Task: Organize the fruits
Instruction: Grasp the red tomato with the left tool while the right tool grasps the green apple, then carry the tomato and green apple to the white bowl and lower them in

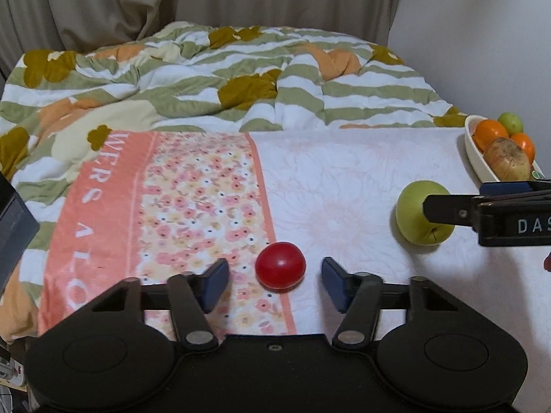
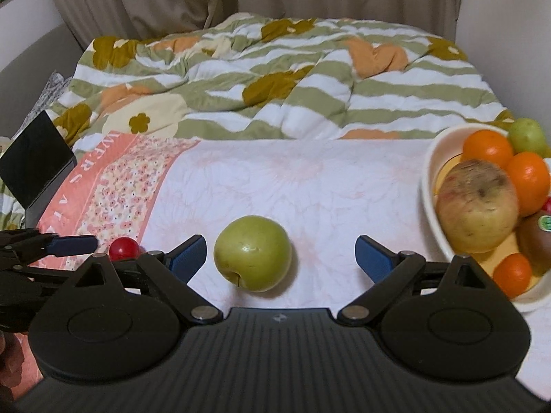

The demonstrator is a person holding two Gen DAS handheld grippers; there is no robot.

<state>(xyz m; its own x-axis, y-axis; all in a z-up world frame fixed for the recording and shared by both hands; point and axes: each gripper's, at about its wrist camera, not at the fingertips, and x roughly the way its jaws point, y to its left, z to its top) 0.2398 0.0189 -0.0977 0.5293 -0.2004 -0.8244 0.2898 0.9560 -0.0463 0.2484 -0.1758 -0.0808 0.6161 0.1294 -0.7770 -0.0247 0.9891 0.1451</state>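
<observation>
A small red round fruit (image 1: pixel 280 265) lies on the floral cloth, between the blue pads of my left gripper (image 1: pixel 275 278); gaps show on both sides, so it is open. A green apple (image 2: pixel 253 253) rests on the white part of the cloth between the wide-spread fingers of my right gripper (image 2: pixel 280 258), untouched, so that one is open too. In the left wrist view the green apple (image 1: pixel 422 211) is at the right with the right gripper (image 1: pixel 447 206) partly covering it. The red fruit (image 2: pixel 124 247) peeks out at the left of the right wrist view.
A white oval dish (image 2: pixel 430 186) at the right holds oranges, a brownish apple, a kiwi and a green fruit. A rumpled green-striped quilt (image 1: pixel 213 79) lies behind the cloth. A dark box (image 2: pixel 38 161) stands at the left edge. Curtains hang behind.
</observation>
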